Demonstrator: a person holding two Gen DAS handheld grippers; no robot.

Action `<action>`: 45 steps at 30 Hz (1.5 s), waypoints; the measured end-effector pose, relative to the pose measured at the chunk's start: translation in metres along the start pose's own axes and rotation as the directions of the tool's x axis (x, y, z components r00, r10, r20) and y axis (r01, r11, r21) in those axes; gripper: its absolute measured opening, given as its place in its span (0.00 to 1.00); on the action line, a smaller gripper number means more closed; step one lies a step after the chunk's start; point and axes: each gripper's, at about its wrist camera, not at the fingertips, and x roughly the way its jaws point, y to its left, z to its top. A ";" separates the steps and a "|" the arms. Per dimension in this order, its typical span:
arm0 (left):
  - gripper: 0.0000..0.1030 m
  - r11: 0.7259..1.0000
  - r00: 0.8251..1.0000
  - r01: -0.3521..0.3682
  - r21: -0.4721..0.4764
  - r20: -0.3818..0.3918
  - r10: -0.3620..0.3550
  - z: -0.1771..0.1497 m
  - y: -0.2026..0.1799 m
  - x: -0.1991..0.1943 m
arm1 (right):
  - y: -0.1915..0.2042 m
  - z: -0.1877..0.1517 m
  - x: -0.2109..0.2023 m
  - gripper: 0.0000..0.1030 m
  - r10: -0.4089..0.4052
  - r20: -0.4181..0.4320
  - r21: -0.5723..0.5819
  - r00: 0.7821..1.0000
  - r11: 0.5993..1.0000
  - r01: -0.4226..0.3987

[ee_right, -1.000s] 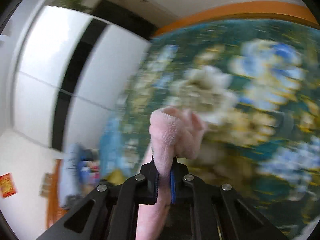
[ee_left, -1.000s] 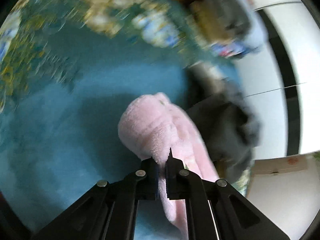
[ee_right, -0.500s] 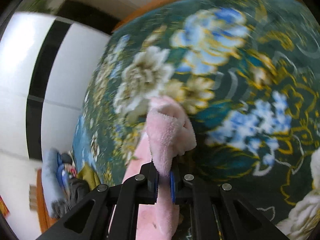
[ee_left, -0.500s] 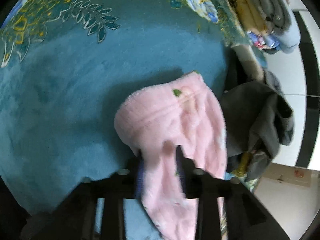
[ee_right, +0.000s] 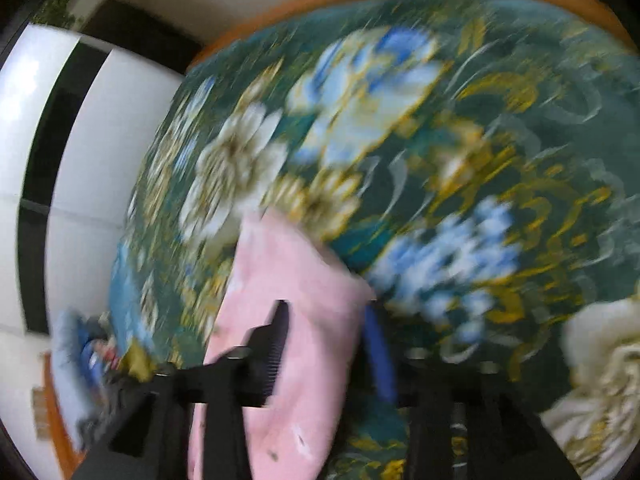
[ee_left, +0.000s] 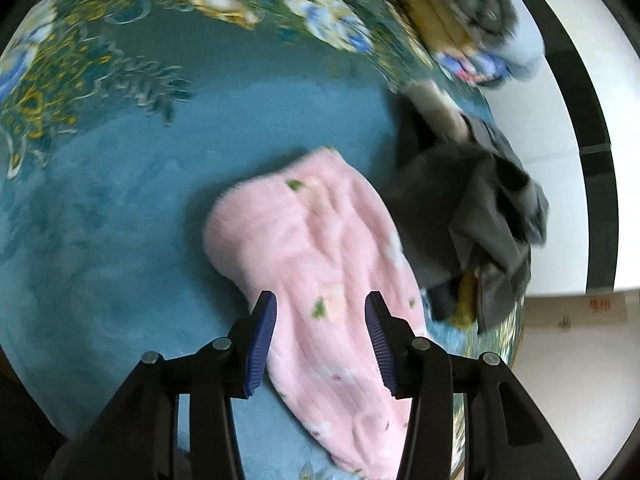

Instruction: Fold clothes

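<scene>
A pink fleece garment (ee_left: 320,248) with small flower prints lies on the teal floral blanket (ee_left: 120,200). My left gripper (ee_left: 320,334) is open, its jaws spread above the garment's near part. In the right wrist view the same pink garment (ee_right: 296,304) lies on the blanket, and my right gripper (ee_right: 324,344) is open over its end. That view is blurred by motion.
A crumpled dark grey garment (ee_left: 480,216) lies right of the pink one near the bed edge. A stack of folded clothes (ee_left: 472,20) sits at the far right. A cream fluffy item (ee_right: 600,380) lies at the right. White wall panels (ee_right: 80,160) stand beyond the bed.
Both grippers were shut on the pink garment; both have opened and let it go. The garment now lies spread on the blanket.
</scene>
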 end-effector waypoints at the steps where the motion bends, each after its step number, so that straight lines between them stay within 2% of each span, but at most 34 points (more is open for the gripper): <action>1: 0.46 1.000 1.000 0.007 0.018 -0.013 -0.006 -0.001 -0.008 0.005 | 0.009 0.000 -0.005 0.45 0.000 0.021 -0.030 1.000 1.000 0.000; 4: 0.46 0.998 0.997 0.043 0.042 -0.072 -0.040 -0.003 -0.036 0.026 | 0.037 0.002 -0.022 0.45 0.006 0.082 -0.120 0.997 0.993 0.004; 5: 0.46 0.998 0.994 0.054 0.044 -0.097 -0.049 -0.005 -0.047 0.037 | 0.055 -0.003 -0.018 0.45 0.022 0.054 -0.179 0.998 0.984 -0.012; 6: 0.46 0.997 0.991 0.064 0.046 -0.121 -0.058 -0.008 -0.059 0.047 | 0.080 -0.016 -0.006 0.45 0.045 -0.013 -0.262 0.999 0.964 -0.047; 8: 0.46 0.997 0.987 0.054 0.063 -0.156 -0.043 -0.011 -0.079 0.065 | 0.130 -0.050 0.022 0.45 0.071 -0.159 -0.419 0.985 0.898 -0.132; 10: 0.46 0.996 0.984 0.022 0.088 -0.177 -0.006 -0.015 -0.095 0.082 | 0.174 -0.099 0.053 0.45 0.026 -0.282 -0.578 0.959 0.793 -0.191; 12: 0.46 0.995 0.981 -0.012 0.098 -0.193 0.031 -0.018 -0.105 0.095 | 0.213 -0.149 0.082 0.46 -0.049 -0.366 -0.708 0.929 0.663 -0.244; 14: 0.46 0.994 0.976 -0.039 0.104 -0.207 0.060 -0.021 -0.111 0.108 | 0.239 -0.192 0.107 0.46 -0.123 -0.390 -0.804 0.912 0.528 -0.273; 16: 0.46 0.992 0.971 -0.075 0.105 -0.220 0.097 -0.020 -0.117 0.123 | 0.254 -0.217 0.123 0.46 -0.167 -0.383 -0.865 0.908 0.410 -0.290; 18: 0.46 0.989 0.966 -0.107 0.099 -0.227 0.127 -0.021 -0.121 0.136 | 0.269 -0.242 0.138 0.46 -0.217 -0.361 -0.915 0.907 0.270 -0.299; 23: 0.45 0.983 0.953 -0.166 0.072 -0.244 0.179 -0.027 -0.127 0.162 | 0.274 -0.275 0.159 0.46 -0.312 -0.358 -0.932 0.880 0.060 -0.358; 24: 0.45 0.982 0.951 -0.177 0.066 -0.245 0.188 -0.029 -0.128 0.166 | 0.274 -0.278 0.162 0.46 -0.323 -0.356 -0.931 0.877 0.036 -0.364; 28: 0.44 0.971 0.940 -0.235 0.046 -0.244 0.239 -0.028 -0.136 0.180 | 0.265 -0.278 0.169 0.46 -0.357 -0.372 -0.920 0.857 0.020 -0.391; 32: 0.18 0.955 0.927 -0.294 0.036 -0.234 0.295 -0.026 -0.132 0.185 | 0.254 -0.284 0.165 0.44 -0.375 -0.366 -0.914 0.851 -0.027 -0.405; 33: 0.08 0.953 0.926 -0.300 0.033 -0.232 0.299 -0.026 -0.130 0.185 | 0.253 -0.284 0.164 0.40 -0.375 -0.361 -0.915 0.854 -0.035 -0.403; 35: 0.05 0.952 0.926 -0.305 0.025 -0.226 0.302 -0.026 -0.127 0.186 | 0.252 -0.284 0.161 0.23 -0.370 -0.342 -0.920 0.864 -0.057 -0.388; 36: 0.04 0.955 0.930 -0.296 0.020 -0.221 0.293 -0.027 -0.125 0.185 | 0.252 -0.283 0.159 0.12 -0.365 -0.328 -0.924 0.871 -0.066 -0.376; 37: 0.04 0.958 0.935 -0.286 0.018 -0.214 0.284 -0.028 -0.124 0.183 | 0.252 -0.282 0.157 0.05 -0.358 -0.319 -0.928 0.878 -0.069 -0.366; 41: 0.03 0.977 0.961 -0.207 0.043 -0.179 0.211 -0.034 -0.128 0.162 | 0.251 -0.276 0.141 0.03 -0.318 -0.322 -0.933 0.892 -0.055 -0.356; 45: 0.03 0.995 0.991 -0.067 0.071 -0.115 0.075 -0.031 -0.144 0.129 | 0.265 -0.258 0.123 0.03 -0.217 -0.322 -0.944 0.922 0.002 -0.329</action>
